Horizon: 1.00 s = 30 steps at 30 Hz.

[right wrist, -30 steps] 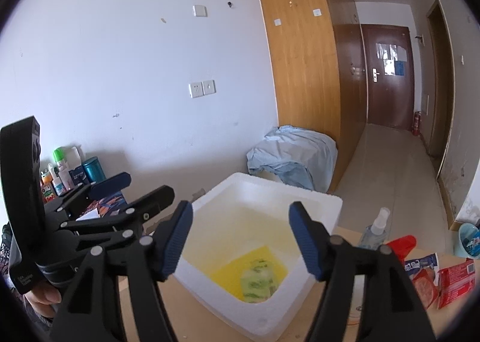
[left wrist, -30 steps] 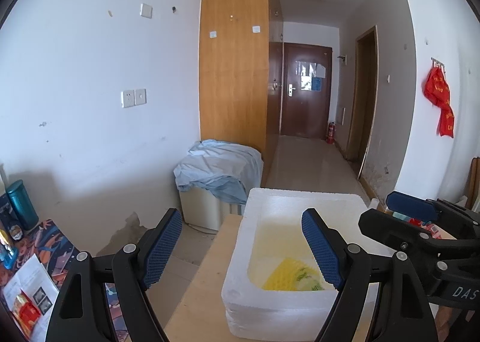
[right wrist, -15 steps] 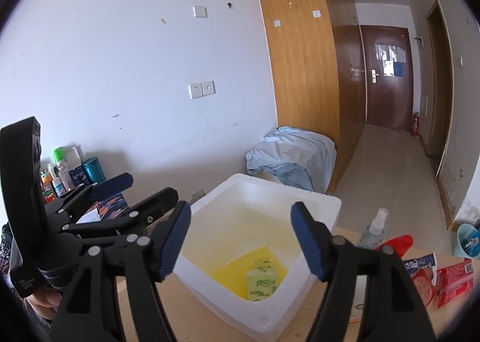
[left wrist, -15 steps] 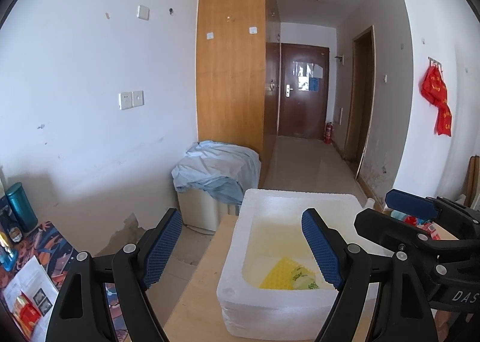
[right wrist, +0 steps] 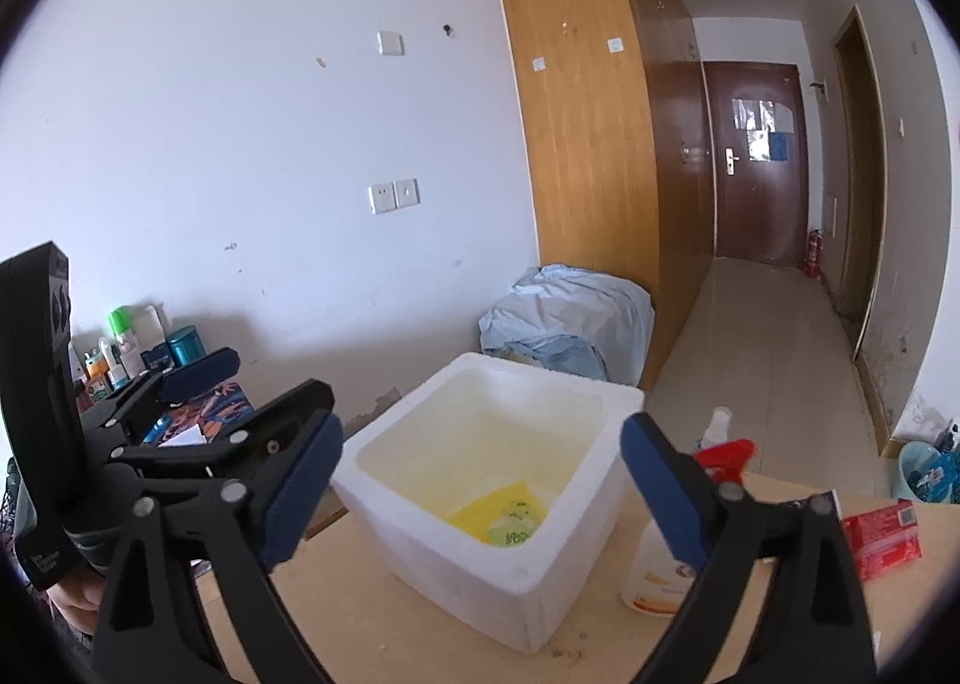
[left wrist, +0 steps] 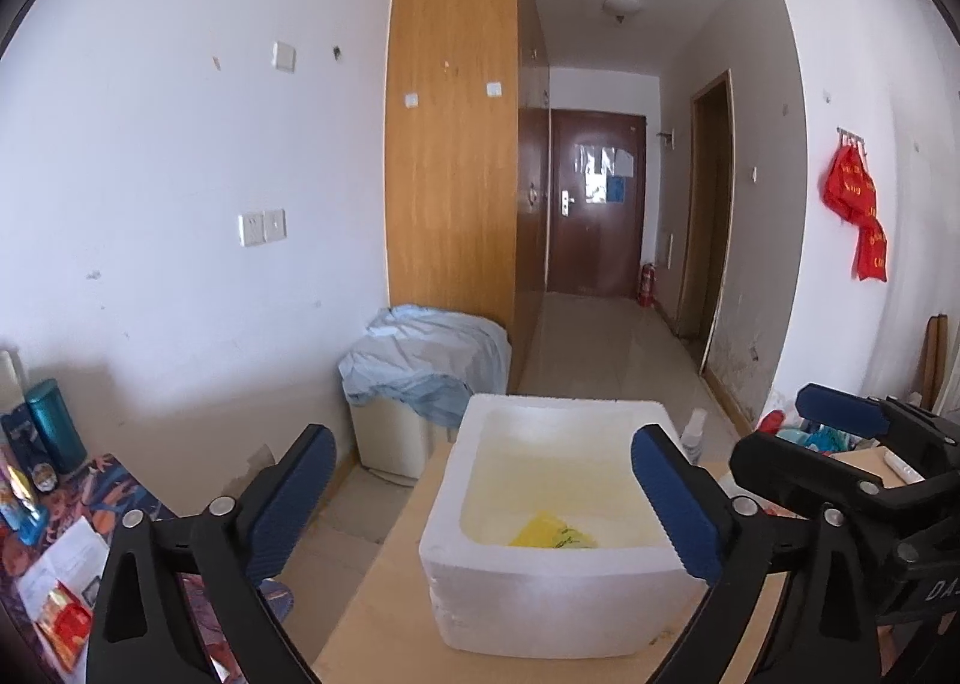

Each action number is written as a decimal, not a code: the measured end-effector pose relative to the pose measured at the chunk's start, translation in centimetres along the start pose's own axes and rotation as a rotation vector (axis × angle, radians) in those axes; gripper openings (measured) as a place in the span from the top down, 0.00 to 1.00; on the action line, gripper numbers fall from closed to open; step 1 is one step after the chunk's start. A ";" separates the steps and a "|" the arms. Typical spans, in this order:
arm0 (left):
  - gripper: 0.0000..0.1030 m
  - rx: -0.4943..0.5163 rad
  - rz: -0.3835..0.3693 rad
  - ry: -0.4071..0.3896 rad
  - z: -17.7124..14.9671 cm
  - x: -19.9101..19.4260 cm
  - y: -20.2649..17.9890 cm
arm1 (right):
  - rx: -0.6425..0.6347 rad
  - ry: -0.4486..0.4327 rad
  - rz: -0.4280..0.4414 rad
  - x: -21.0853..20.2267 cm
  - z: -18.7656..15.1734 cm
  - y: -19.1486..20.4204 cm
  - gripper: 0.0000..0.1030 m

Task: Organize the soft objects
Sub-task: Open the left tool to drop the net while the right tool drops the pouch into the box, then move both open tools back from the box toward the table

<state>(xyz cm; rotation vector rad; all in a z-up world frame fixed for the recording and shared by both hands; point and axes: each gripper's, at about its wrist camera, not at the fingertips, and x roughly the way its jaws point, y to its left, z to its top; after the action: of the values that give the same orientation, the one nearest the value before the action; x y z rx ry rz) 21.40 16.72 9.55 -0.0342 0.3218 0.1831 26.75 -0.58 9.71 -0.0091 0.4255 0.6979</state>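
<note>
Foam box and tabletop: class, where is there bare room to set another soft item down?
Inside the foam box, the floor left of the yellow packet is bare. So is the tabletop left of the box. The right side is crowded by the spray bottle and red packet.

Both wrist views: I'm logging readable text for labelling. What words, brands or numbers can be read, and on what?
"DAS": right gripper body, cut off at the frame edge.
Red hangings: gold marks, too blurred.
Door papers: too small.
Green pack in the foam box: unreadable.
Red packet, bottle: print blurred.
</note>
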 end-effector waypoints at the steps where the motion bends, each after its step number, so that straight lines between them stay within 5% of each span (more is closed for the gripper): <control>1: 0.02 0.004 0.002 -0.012 0.0 -0.9 -0.2 | 0.000 -0.003 0.002 -0.5 0.0 0.0 0.04; 30: 0.00 0.035 -0.058 -0.058 -1.6 -14.4 -4.9 | -0.038 -0.118 -0.050 -15.8 -3.4 2.6 0.00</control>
<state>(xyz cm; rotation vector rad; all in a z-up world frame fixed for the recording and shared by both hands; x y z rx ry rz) 8.35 9.34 12.63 -0.0040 0.2658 0.1206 13.02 -8.90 12.99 -0.0141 0.2977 0.6536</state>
